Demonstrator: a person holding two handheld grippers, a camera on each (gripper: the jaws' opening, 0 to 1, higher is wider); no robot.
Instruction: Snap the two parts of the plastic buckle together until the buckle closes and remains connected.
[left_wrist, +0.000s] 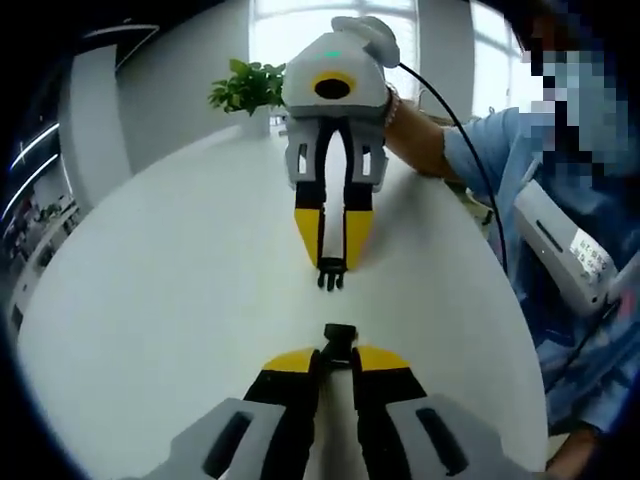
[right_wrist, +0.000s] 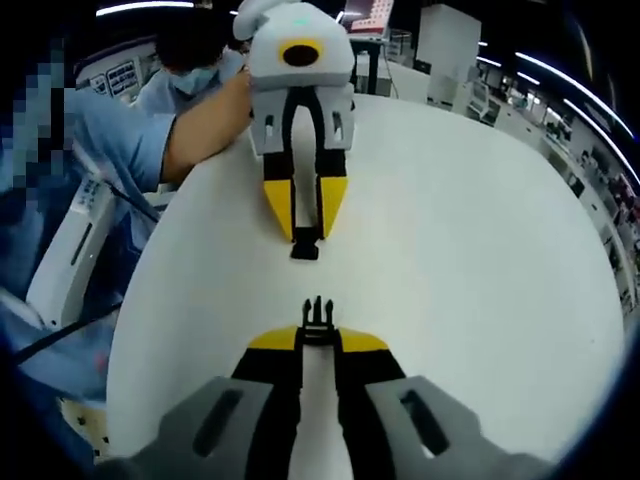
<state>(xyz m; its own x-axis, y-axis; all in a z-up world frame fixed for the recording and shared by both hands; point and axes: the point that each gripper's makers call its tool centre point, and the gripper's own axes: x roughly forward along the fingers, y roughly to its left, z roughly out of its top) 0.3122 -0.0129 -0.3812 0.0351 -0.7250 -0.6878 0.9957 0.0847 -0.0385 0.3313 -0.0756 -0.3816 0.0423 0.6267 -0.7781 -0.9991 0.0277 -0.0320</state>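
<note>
Left gripper view. Left gripper (left_wrist: 338, 352) — rises from the bottom centre, yellow-tipped jaws drawn nearly together and clamped on the socket half of the buckle (left_wrist: 340, 337), a small black piece jutting just past the tips. Right gripper (left_wrist: 333, 252) — enters from the upper centre, pointing down the frame toward the left one; jaws close together, pinching the pronged half of the buckle (left_wrist: 331, 274) at their tips. The two halves face each other across a short gap of bare table, lined up but apart. Round white table (left_wrist: 180, 290) — spreads across the middle of the frame. Potted green plant (left_wrist: 249, 87) — upper left of centre, at the table's far edge. Person in a blue sleeve (left_wrist: 500, 140) — right side, hand on the right gripper's body.

Right gripper view. Right gripper (right_wrist: 318, 335) — bottom centre, jaws narrowly set and gripping the pronged half (right_wrist: 318, 315), prongs pointing up the frame. Left gripper (right_wrist: 303, 232) — upper centre, pointing down the frame, jaws closed on the socket half (right_wrist: 304, 248), opening toward the prongs. Halves near, aligned, not touching. White table (right_wrist: 480, 260) — centre and right. Person's forearm (right_wrist: 205, 125) — upper left, reaching to the left gripper.
</note>
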